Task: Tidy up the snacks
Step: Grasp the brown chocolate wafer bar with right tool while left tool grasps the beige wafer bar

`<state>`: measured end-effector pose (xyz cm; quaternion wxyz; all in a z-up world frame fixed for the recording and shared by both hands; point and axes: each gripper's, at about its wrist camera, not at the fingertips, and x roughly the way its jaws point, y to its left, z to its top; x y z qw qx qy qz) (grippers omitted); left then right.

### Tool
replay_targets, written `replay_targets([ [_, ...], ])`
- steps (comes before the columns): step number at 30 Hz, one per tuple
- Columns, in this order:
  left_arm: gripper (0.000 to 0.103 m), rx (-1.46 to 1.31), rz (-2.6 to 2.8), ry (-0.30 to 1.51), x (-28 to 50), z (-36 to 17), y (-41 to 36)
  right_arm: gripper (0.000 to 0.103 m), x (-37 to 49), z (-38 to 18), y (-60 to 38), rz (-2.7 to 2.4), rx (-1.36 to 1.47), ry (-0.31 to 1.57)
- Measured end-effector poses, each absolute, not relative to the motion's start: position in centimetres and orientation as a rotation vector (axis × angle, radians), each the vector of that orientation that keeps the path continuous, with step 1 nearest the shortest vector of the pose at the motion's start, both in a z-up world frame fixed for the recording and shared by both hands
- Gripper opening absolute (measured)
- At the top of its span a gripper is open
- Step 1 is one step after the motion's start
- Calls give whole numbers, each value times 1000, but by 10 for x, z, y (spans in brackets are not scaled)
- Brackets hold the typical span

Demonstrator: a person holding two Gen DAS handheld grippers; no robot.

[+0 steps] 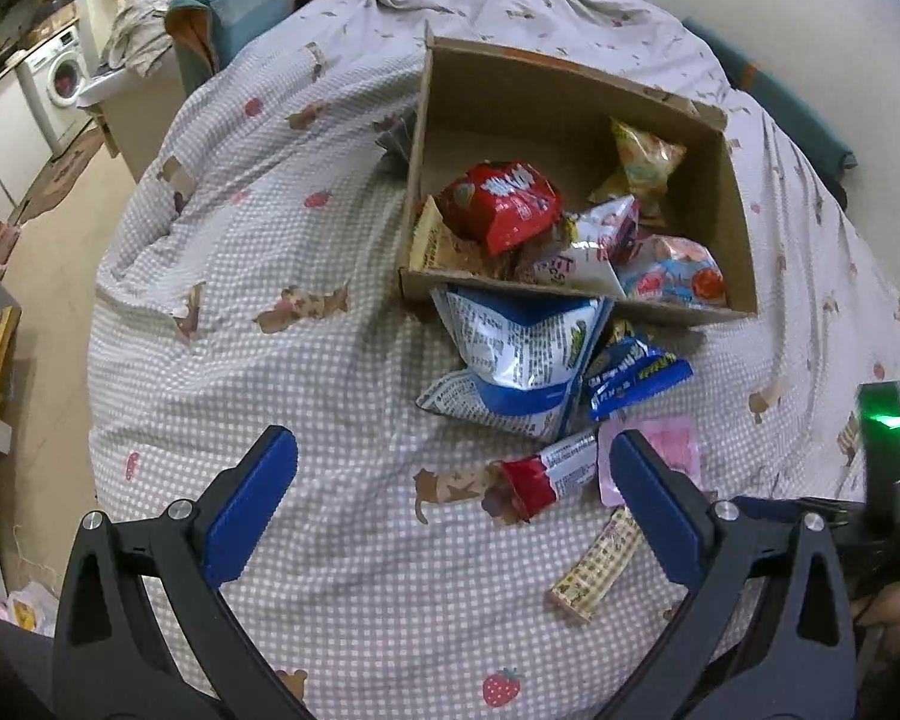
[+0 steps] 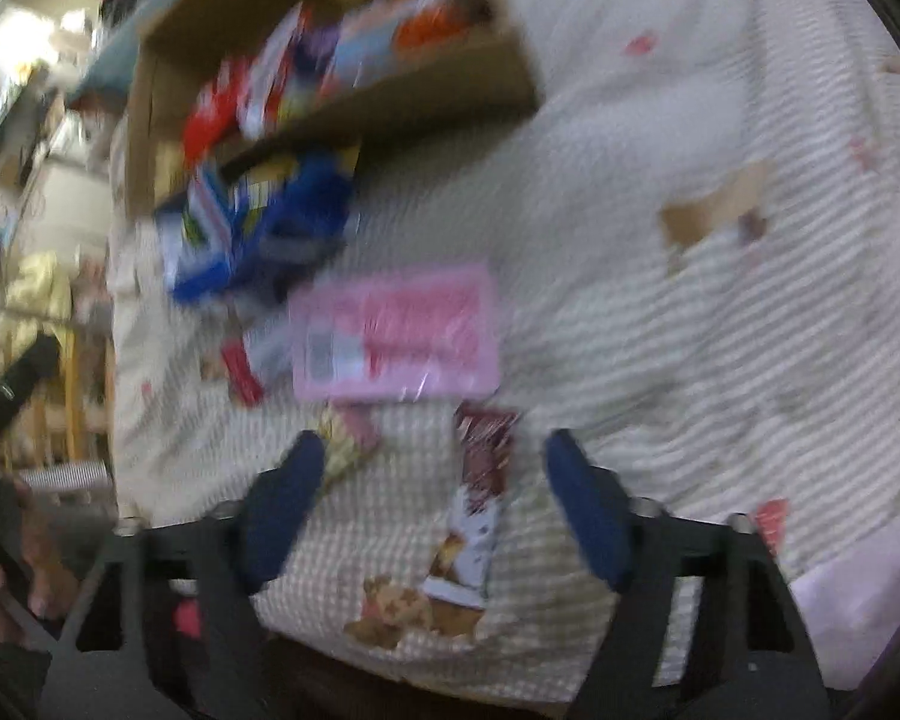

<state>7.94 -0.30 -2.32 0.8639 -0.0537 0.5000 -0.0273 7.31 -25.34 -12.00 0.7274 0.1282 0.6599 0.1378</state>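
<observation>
Snacks partly gathered: cardboard box (image 1: pixel 576 96) well ahead of the left gripper (image 1: pixel 453 465), on a checked bedspread (image 1: pixel 270 252) printed with bears and strawberries. Inside it, a red packet (image 1: pixel 501 204) at the near-left, a yellow bag (image 1: pixel 645 165) toward the far right, a white-and-red sachet (image 1: pixel 600 240) in the middle and a pale blue-and-pink bag (image 1: pixel 675 276) at the near-right corner. Just in front of the box's near wall, closer to the gripper, a large blue-and-white bag (image 1: pixel 516 360) with a small blue packet (image 1: pixel 636 375) beside it on the right. Nearer still, between the left fingertips, a red-and-white stick pack (image 1: pixel 546 474); a flat pink packet (image 1: pixel 678 450) behind the right finger, and a slim cream bar (image 1: pixel 597 564) just inside that finger. Left gripper wide open, holding nothing, pads clear of every snack. Right gripper (image 2: pixel 435 462), in a motion-blurred view, about half open and likewise empty, with a maroon-and-white bar (image 2: pixel 477 510) lying lengthwise between its fingers, untouched by either pad. Pink packet (image 2: pixel 396 333) just ahead of those fingertips, blue bags (image 2: pixel 258 222) and box (image 2: pixel 390 102) farther ahead and left.
</observation>
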Motion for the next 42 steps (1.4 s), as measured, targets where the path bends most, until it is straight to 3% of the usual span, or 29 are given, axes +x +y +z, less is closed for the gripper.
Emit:
replay_targets([
  [1,103,-103,-62,1049,79,-24,-4,56,71,-126,-246,305,239,1482],
  [4,103,-85,-87,1064,78,-26,-8,50,67,-136,-235,288,124,1524],
  [7,102,-61,-120,1093,78,-30,-17,30,65,-141,-231,259,59,1532],
  [11,102,-34,-161,1108,77,-34,-31,19,62,-139,-236,255,58,1517],
  [17,101,37,-254,1175,75,-57,-56,17,56,-113,-267,216,132,1432],
  [19,88,44,-291,1226,76,-70,-64,17,52,-103,-282,210,176,1397],
  [20,87,44,-311,1248,75,-75,-68,17,51,-100,-287,214,198,1379],
  [29,85,206,-475,1356,67,-123,-129,17,43,-40,-329,236,345,1124],
  [31,73,252,-499,1376,65,-133,-139,17,50,-35,-330,233,350,1124],
  [36,64,284,-504,1367,63,-142,-148,17,51,-28,-334,209,336,1115],
  [40,26,302,-486,1357,61,-141,-148,17,53,-39,-324,200,342,1123],
  [42,24,275,-495,1364,63,-135,-147,17,53,-42,-323,198,334,1125],
])
